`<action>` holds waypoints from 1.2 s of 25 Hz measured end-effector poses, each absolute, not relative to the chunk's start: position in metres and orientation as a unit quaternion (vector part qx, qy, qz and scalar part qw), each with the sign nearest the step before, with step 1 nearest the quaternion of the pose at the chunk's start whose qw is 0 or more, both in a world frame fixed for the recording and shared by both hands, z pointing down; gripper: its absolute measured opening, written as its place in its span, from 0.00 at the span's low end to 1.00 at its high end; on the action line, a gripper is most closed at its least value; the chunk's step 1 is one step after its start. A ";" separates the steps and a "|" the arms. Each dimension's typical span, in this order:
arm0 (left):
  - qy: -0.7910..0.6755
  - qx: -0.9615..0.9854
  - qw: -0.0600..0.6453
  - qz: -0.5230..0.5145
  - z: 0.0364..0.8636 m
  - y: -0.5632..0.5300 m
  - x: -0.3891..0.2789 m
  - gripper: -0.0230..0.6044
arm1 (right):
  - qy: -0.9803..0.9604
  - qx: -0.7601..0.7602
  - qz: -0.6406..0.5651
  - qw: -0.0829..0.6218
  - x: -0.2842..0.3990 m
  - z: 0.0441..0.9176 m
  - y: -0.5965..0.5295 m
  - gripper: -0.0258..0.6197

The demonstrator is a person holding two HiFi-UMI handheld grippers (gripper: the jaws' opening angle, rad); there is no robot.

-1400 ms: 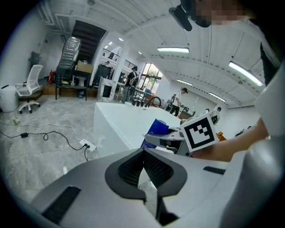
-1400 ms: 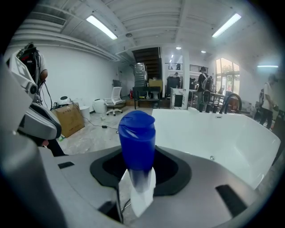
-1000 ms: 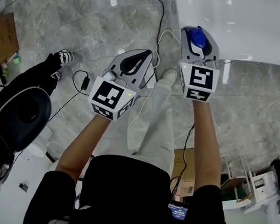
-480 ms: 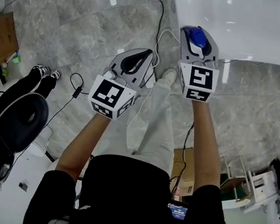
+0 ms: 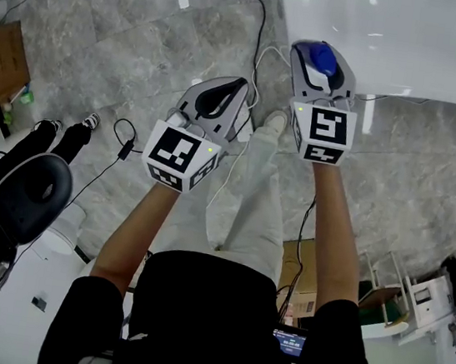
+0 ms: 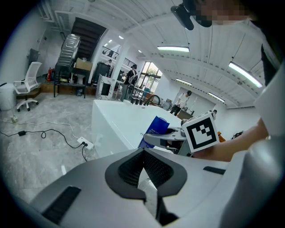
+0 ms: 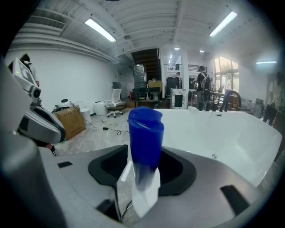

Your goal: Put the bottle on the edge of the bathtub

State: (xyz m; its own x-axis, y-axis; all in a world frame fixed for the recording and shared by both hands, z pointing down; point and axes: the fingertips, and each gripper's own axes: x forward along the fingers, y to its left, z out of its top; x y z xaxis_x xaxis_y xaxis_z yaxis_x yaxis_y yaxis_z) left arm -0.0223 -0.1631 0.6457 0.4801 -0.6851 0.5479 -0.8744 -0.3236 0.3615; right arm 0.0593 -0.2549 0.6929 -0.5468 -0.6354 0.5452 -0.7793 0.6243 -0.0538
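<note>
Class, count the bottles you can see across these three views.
1: the bottle sits in the right gripper, between jaws that have just been opening, beside the bathtub. Others may be hidden.

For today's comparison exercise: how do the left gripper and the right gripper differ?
The right gripper has a blue bottle between its fingers, which just opened wider; the left gripper is empty, fingers together. The right is beside the bathtub; the left is over the floor. Both carry marker cubes.

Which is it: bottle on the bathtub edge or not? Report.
Not on: bottle between right hand-held gripper's jaws, which have just been opening, off the bathtub.
</note>
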 end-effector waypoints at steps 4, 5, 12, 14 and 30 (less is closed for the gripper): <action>-0.487 0.800 0.319 0.148 0.647 -0.162 -0.021 0.06 | -0.867 0.409 0.146 0.244 0.061 0.693 -0.254 0.35; -0.487 0.799 0.319 0.148 0.647 -0.162 -0.021 0.06 | -0.867 0.410 0.146 0.244 0.061 0.692 -0.254 0.35; -0.487 0.799 0.320 0.148 0.648 -0.160 -0.024 0.06 | -0.867 0.411 0.144 0.242 0.060 0.691 -0.252 0.35; -0.488 0.799 0.320 0.148 0.648 -0.161 -0.024 0.06 | -0.865 0.415 0.142 0.245 0.061 0.691 -0.254 0.35; -0.488 0.796 0.324 0.150 0.649 -0.167 -0.027 0.06 | -0.864 0.416 0.142 0.247 0.061 0.690 -0.258 0.30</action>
